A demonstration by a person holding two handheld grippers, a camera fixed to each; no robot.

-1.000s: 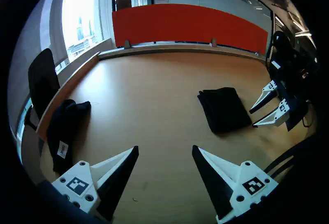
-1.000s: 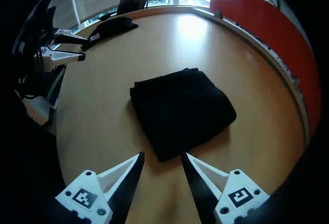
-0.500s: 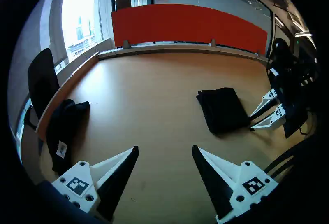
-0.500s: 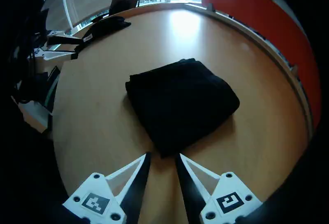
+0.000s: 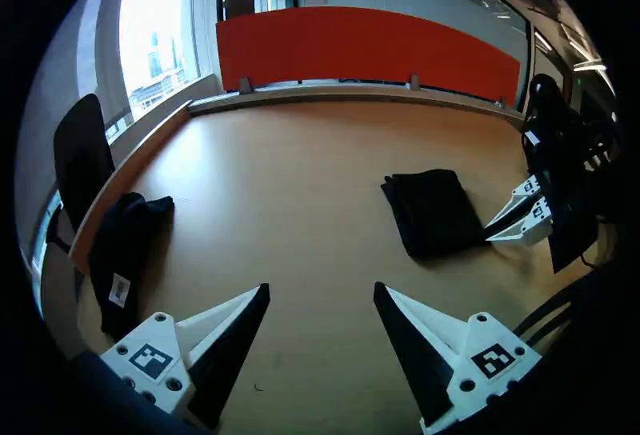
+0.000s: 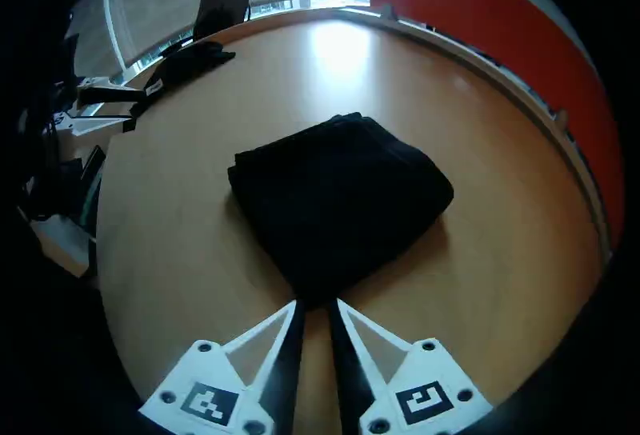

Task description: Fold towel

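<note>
A black towel (image 5: 432,211) (image 6: 344,195) lies folded into a thick rectangle on the wooden table (image 5: 272,171). My right gripper (image 6: 314,307) is low at the towel's near corner. Its fingers are drawn close together with that corner pinched between their tips. In the left gripper view the right gripper (image 5: 486,233) touches the towel's right edge, with a dark-sleeved arm behind it. My left gripper (image 5: 320,299) hovers open over bare table, well to the left of the towel, holding nothing. The right gripper view shows the left gripper (image 6: 138,109) far off at the table's left edge.
A black garment with a white tag (image 5: 128,235) (image 6: 188,63) hangs over the table's edge by a dark office chair (image 5: 80,155). A red partition (image 5: 368,47) lines the far side of the table. Windows stand behind.
The right gripper's fingers have narrowed step by step and moved forward onto the towel's near corner. The left gripper has stayed still and open.
</note>
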